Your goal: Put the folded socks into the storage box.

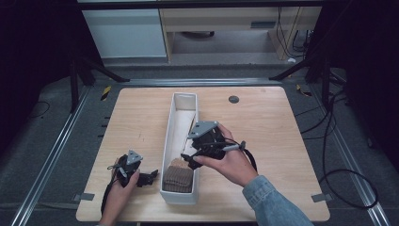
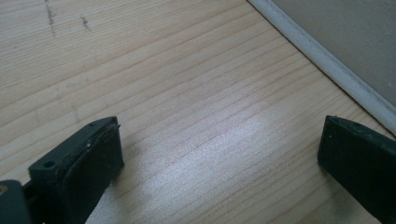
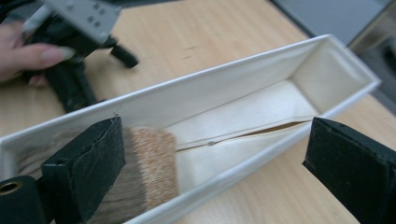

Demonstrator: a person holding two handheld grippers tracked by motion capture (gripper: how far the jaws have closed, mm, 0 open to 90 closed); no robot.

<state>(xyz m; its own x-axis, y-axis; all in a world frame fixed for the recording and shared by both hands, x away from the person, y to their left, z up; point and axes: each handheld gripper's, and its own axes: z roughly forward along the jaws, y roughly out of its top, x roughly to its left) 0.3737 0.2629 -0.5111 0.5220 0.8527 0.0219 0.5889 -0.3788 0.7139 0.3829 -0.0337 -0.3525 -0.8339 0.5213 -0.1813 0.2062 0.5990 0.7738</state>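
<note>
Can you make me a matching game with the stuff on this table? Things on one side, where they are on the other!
Things:
1. brown knitted cloth bundle
2. long white fabric box
3. left tongs
4. right tongs

Places:
A. on the bare wood, left of the box
B. above the box, jaws open
C. inside the box, at its near end
D. lengthwise along the middle of the light wooden table

Pairs: 1-C, 2-D, 3-A, 4-B

Box [image 1: 179,141] far half free; folded cloth [image 1: 178,177] blocks near end.
</note>
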